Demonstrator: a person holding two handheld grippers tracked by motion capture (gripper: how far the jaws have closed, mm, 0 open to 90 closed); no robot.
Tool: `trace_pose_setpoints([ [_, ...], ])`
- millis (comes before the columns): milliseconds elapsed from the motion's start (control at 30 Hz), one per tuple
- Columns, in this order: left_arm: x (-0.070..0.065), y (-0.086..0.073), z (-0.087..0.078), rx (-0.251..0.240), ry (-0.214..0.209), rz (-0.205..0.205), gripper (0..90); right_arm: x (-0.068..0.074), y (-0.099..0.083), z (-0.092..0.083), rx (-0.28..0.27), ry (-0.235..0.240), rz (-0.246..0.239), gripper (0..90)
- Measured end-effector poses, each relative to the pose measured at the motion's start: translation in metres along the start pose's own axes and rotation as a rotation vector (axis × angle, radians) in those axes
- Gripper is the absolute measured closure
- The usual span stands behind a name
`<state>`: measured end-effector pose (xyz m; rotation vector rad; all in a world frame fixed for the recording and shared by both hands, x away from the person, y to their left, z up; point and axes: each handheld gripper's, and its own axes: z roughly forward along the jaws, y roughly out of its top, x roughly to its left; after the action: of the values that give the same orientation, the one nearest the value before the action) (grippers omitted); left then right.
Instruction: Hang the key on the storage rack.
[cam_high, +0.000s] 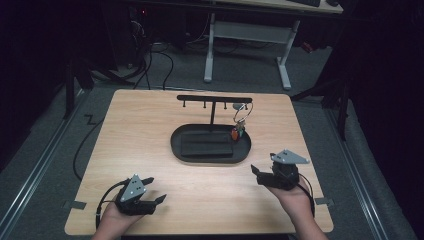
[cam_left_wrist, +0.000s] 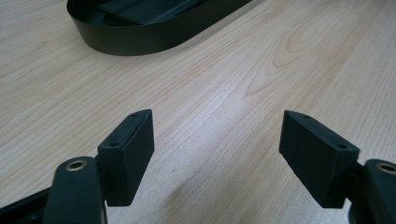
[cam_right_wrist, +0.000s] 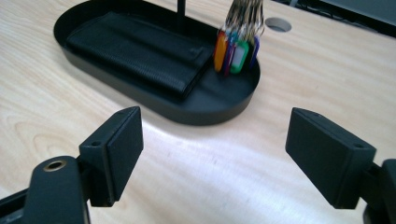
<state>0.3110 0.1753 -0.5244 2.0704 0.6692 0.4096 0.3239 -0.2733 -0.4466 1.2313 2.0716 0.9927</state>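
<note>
A black oval tray (cam_high: 175, 145) lies mid-table with a black wallet (cam_high: 207, 143) flat inside it. From the tray rises a black T-shaped hook stand (cam_high: 214, 99). A key ring (cam_high: 241, 114) hangs from a hook at its right end, its coloured tags (cam_high: 236, 132) dangling into the tray. My left gripper (cam_high: 156, 189) rests open near the front left, jaws empty over bare wood (cam_left_wrist: 217, 140). My right gripper (cam_high: 262, 164) is open at the front right, empty, facing the tray (cam_right_wrist: 205, 112), the wallet (cam_right_wrist: 140, 46) and the tags (cam_right_wrist: 236, 53).
The wooden table (cam_high: 150, 125) has bare wood around the tray and a cable hole (cam_right_wrist: 278, 24) behind the tags. Beyond its far edge stand a white-legged desk (cam_high: 210, 45) and floor cables (cam_high: 145, 60). Metal rails (cam_high: 40, 165) run along both sides.
</note>
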Motion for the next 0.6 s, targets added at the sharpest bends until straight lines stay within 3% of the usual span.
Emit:
trace_pose_setpoints([
  [200,0.000,-0.001,-0.001,-0.013,-0.004,-0.021,27.2,0.001,-0.058,-0.008,-0.075,0.019,0.082,16.4],
  [233,-0.001,-0.001,-0.002,-0.016,-0.009,-0.026,27.2,0.007,-0.089,-0.014,-0.185,-0.025,0.134,20.1],
  [267,-0.003,0.000,-0.002,-0.021,-0.012,-0.030,27.2,0.007,-0.089,-0.014,-0.185,-0.025,0.134,20.1],
  [300,-0.005,0.001,-0.002,-0.035,-0.008,-0.037,27.2,0.009,-0.100,-0.015,-0.231,-0.028,0.117,19.6],
  [333,-0.006,0.002,-0.002,-0.045,-0.005,-0.041,27.2,0.008,-0.097,-0.017,-0.190,0.027,0.126,17.2],
  [367,-0.008,0.003,-0.002,-0.044,-0.004,-0.042,27.2,0.008,-0.095,-0.018,-0.202,0.019,0.101,17.4],
  [433,-0.011,0.004,0.000,-0.047,0.006,-0.037,27.2,0.007,-0.094,-0.018,-0.225,0.006,0.096,18.0],
  [500,-0.012,0.004,0.002,-0.041,0.009,-0.035,27.2,0.006,-0.093,-0.013,-0.207,0.049,0.140,18.0],
  [600,-0.013,0.003,0.001,-0.028,0.010,-0.027,27.2,0.008,-0.092,-0.011,-0.202,0.054,0.109,17.9],
])
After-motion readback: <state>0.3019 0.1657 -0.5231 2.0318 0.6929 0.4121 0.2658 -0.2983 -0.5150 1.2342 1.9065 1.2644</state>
